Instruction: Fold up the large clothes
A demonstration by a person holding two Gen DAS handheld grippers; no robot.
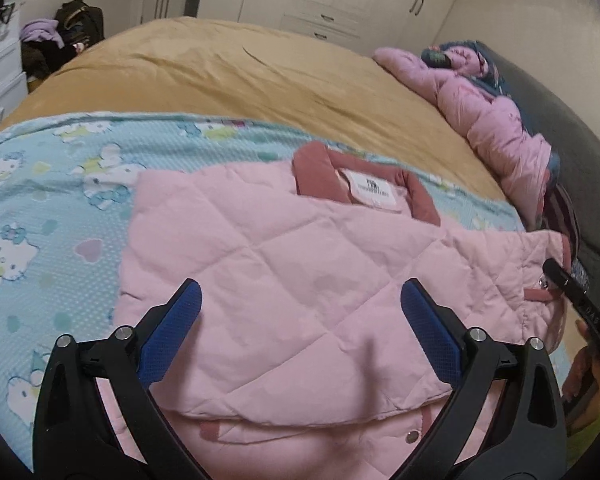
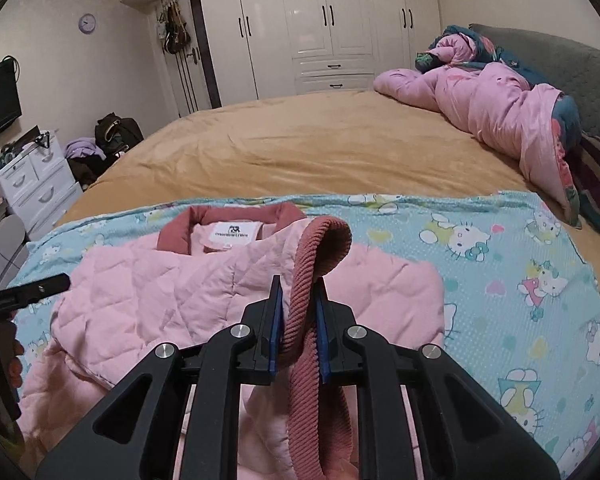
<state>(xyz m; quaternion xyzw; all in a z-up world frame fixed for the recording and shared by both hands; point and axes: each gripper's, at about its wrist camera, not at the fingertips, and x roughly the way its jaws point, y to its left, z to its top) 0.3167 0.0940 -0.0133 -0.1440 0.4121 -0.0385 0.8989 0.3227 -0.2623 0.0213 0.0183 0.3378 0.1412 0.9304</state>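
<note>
Ribbed cuff [image 2: 300, 320] sits pinched in the right claw [image 2: 298, 320]. Left claw [image 1: 300, 332] gapes wide, empty, above the pink jacket [image 1: 284, 264] on the blanket [image 1: 52, 200]; bare bed [image 2: 300, 148] lies beyond its collar edge.

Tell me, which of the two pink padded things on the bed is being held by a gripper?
The pink quilted jacket on the cartoon-cat sheet: the right gripper pinches its ribbed cuff. The pink duvet lies bunched by the headboard, untouched.

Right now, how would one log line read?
left gripper: open above pink quilted jacket | right gripper: shut on ribbed rose cuff
</note>
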